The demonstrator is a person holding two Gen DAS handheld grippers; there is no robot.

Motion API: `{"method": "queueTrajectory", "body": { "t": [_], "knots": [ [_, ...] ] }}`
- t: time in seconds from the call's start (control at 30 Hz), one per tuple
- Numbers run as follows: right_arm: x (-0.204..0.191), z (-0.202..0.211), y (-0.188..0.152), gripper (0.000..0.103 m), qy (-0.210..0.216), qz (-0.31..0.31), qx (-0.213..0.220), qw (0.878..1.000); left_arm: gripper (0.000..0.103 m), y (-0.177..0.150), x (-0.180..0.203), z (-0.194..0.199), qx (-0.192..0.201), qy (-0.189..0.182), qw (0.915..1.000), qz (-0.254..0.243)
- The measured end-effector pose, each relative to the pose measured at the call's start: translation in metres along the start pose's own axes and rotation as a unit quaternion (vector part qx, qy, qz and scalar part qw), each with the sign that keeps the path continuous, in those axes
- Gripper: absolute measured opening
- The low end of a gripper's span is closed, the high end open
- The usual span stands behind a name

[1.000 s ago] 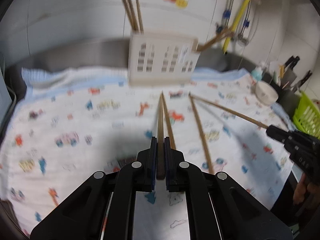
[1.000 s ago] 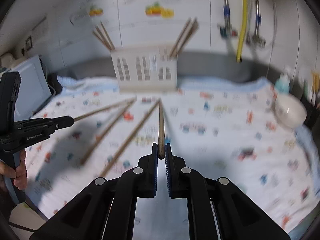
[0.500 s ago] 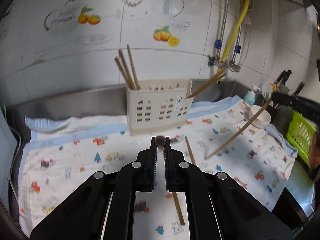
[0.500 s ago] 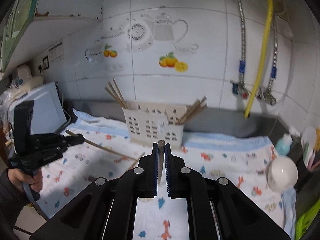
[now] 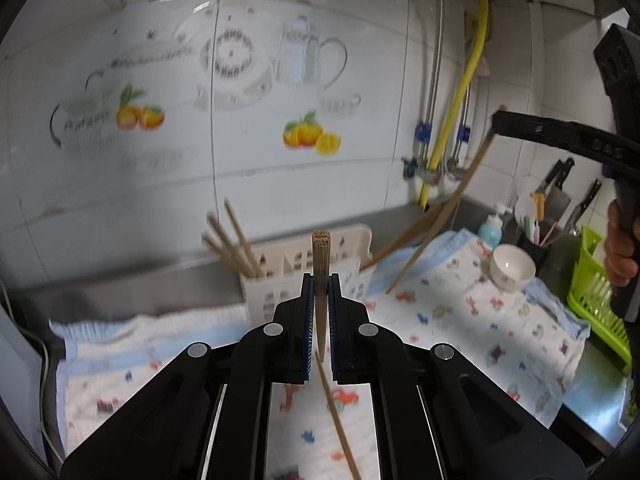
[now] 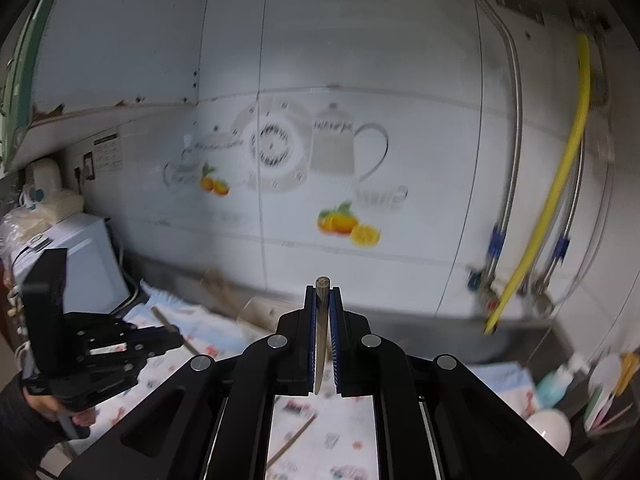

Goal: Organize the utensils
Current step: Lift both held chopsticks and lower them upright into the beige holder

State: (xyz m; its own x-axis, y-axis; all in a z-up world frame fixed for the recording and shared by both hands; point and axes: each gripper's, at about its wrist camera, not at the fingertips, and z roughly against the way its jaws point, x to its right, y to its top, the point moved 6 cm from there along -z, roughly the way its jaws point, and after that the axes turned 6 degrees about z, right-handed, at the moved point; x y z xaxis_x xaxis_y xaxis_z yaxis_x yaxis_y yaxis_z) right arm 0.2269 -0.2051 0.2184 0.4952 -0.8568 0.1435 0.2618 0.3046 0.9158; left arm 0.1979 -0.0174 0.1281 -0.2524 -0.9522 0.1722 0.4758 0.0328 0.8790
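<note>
My left gripper (image 5: pixel 320 280) is shut on a wooden chopstick (image 5: pixel 321 264) and holds it upright, thick end up, above the patterned cloth (image 5: pixel 460 320). My right gripper (image 6: pixel 322 292) is shut on another chopstick (image 6: pixel 322 320), also raised; it shows in the left wrist view (image 5: pixel 496 124) with its chopstick (image 5: pixel 440 220) slanting down. The cream utensil holder (image 5: pixel 340 248) stands just behind the left gripper, with three chopsticks (image 5: pixel 232 240) in its left end. One loose chopstick (image 5: pixel 336 420) lies on the cloth below the left gripper.
A white bowl (image 5: pixel 512 268), a soap bottle (image 5: pixel 490 228), a knife and utensil pot (image 5: pixel 540 232) and a green rack (image 5: pixel 596 296) stand at the right. A yellow hose (image 5: pixel 460 92) and pipes run down the tiled wall. A white appliance (image 6: pixel 80 256) stands at the left.
Both grippers have lifted their chopsticks off the cloth and tilted upward toward the wall. The holder has come closer in the left wrist view.
</note>
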Motion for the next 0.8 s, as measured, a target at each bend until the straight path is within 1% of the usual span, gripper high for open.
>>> {"method": "queueTrajectory", "body": {
  "t": [0.1, 0.23, 0.37, 0.43, 0.57, 0.8],
  "knots": [
    [0.010, -0.016, 0.012, 0.006, -0.008, -0.009, 0.006, 1.000, 0.005, 0.026, 0.004, 0.005, 0.023, -0.001, 0.9997, -0.004],
    [0.018, -0.039, 0.014, 0.006, -0.011, -0.023, 0.005, 1.000, 0.005, 0.066, 0.010, 0.011, 0.061, -0.003, 0.9981, -0.009],
    [0.023, -0.063, 0.011, 0.006, -0.015, -0.031, -0.001, 0.999, 0.005, 0.093, 0.012, 0.012, 0.086, 0.007, 0.9961, -0.017],
    [0.023, -0.074, 0.006, 0.006, -0.015, -0.031, -0.009, 0.999, 0.005, 0.101, 0.011, 0.007, 0.094, 0.024, 0.9949, -0.025],
    [0.023, -0.095, -0.008, 0.006, -0.006, -0.035, -0.028, 0.999, 0.005, 0.103, 0.002, -0.010, 0.088, 0.039, 0.9950, -0.024],
    [0.022, -0.109, -0.020, 0.007, -0.005, -0.033, -0.041, 0.999, 0.005, 0.083, -0.023, -0.049, 0.049, 0.048, 0.9976, 0.000]
  ]
}}
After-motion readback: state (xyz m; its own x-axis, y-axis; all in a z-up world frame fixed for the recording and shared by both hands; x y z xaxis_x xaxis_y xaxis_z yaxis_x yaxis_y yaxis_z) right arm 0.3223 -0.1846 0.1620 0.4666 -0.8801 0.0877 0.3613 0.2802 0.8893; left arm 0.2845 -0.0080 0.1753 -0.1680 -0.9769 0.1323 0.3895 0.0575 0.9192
